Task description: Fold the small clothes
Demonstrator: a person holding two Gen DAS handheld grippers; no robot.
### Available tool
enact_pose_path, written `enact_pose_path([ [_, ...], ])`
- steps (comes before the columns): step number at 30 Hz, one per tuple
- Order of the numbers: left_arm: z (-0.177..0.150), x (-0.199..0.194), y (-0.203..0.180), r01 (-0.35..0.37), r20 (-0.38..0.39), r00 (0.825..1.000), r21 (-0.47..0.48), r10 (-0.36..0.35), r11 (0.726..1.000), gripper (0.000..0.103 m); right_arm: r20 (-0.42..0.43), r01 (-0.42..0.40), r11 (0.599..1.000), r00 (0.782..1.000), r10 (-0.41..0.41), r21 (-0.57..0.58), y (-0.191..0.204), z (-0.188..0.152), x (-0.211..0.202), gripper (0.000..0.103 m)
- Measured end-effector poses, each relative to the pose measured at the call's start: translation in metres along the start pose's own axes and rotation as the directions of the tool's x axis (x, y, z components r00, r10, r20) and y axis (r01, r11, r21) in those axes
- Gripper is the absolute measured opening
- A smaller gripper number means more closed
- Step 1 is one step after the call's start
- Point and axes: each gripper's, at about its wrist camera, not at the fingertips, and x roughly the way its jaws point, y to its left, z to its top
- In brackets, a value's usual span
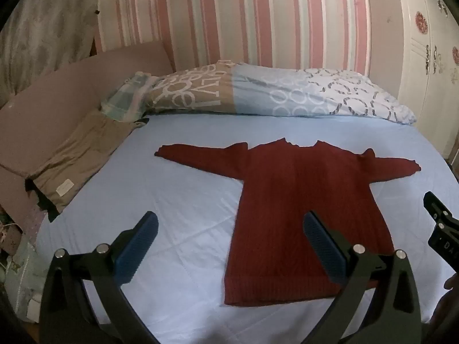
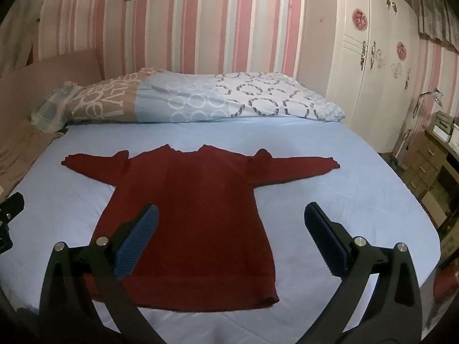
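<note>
The sweater (image 1: pixel 301 195), a dark red knit, lies flat in the middle of the bed (image 1: pixel 178 200), on a pale blue sheet, with both sleeves stretched out to the sides and its neck toward the pillows. Its hem is the edge nearest the cameras. A long patterned pillow (image 1: pixel 272 91) runs across the head of the bed against the pink striped wall (image 1: pixel 258 28). A folded tan cloth (image 1: pixel 77 154) sits at the bed's left edge, well apart from the sweater. A white wardrobe (image 2: pixel 373 71) stands at the right. The left tool (image 1: pixel 229 246) hovers over the sweater's lower left part, its jaws spread wide and holding nothing. The right tool (image 2: pixel 229 246) hovers over the lower right part, likewise wide apart and empty.
</note>
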Motion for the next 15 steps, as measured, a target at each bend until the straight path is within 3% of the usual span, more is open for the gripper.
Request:
enact_pose_path([
  [15,-0.0032,0.0035,-0.0044,-0.003,0.000,1.000,0.003,0.003,1.000,0.101,-0.006,0.002,1.000,1.000,-0.003,-0.007,0.0010,-0.0017,0.0023,0.100],
])
